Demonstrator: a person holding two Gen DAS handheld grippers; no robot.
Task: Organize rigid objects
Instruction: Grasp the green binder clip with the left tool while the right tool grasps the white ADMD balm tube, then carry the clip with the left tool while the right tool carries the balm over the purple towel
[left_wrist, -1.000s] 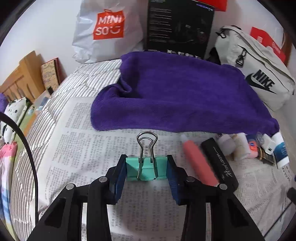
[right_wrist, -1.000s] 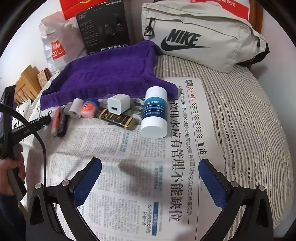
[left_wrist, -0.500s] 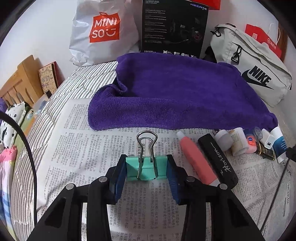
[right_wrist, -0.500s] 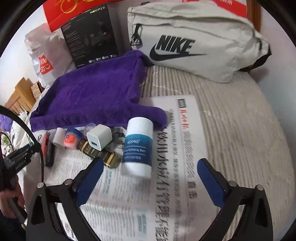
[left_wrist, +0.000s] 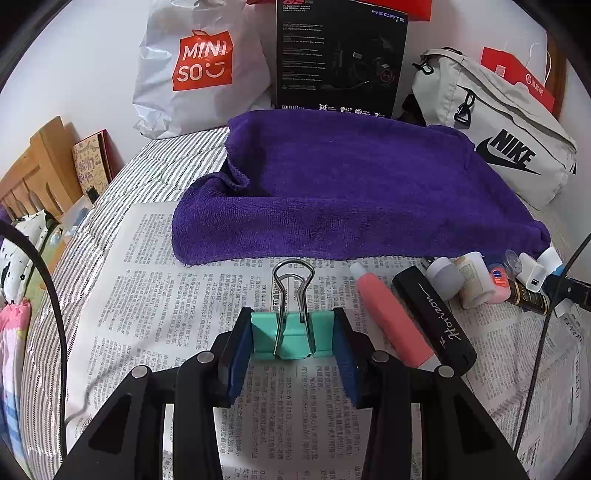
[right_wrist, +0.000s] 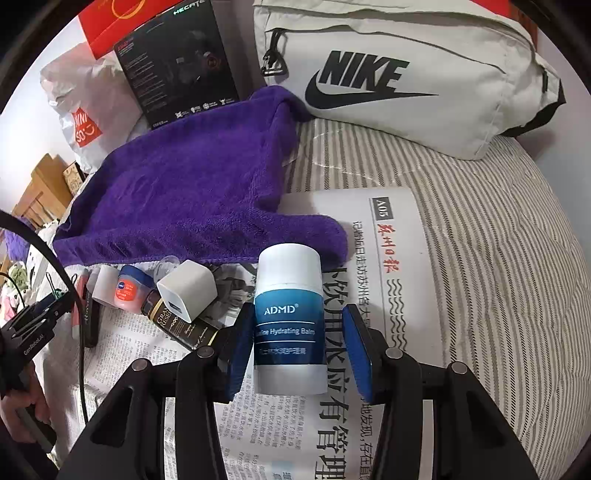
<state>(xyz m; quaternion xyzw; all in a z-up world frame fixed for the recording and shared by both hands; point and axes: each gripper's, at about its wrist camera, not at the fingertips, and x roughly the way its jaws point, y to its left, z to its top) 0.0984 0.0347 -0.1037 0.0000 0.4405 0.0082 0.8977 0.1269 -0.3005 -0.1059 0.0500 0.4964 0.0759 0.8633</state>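
My left gripper (left_wrist: 292, 338) has its blue foam pads squeezed against both sides of a mint-green binder clip (left_wrist: 291, 334), the matte metal body upright and the shiny wire loops poking up toward the far side, hanging just above the newspaper (left_wrist: 155, 302) spread over the striped bedding (right_wrist: 498, 258). Over on the right gripper (right_wrist: 291, 345), the jaws have just been closing in around the ADMD balm tube (right_wrist: 289, 317), a smooth plastic cylinder with a white cap and a blue band, lying on the newsprint. The left pad looks like it's touching the tube, but there's a sliver of paper visible between the tube and the right pad, so I wouldn't call it a grip. Just left of the tube sits a little clutter: a white boxy charger cube (right_wrist: 186, 290), a dark glossy bottle with gold lettering (right_wrist: 184, 325), and a small blue-capped jar (right_wrist: 129, 290). From the left camera I also see a coral-pink tube (left_wrist: 391, 317) and a black matte stick (left_wrist: 434, 319) side by side, to the right of the clip. A fuzzy purple towel (left_wrist: 351, 192) lies rumpled on the far side, with a canvas Nike bag (right_wrist: 399, 74) beyond it.
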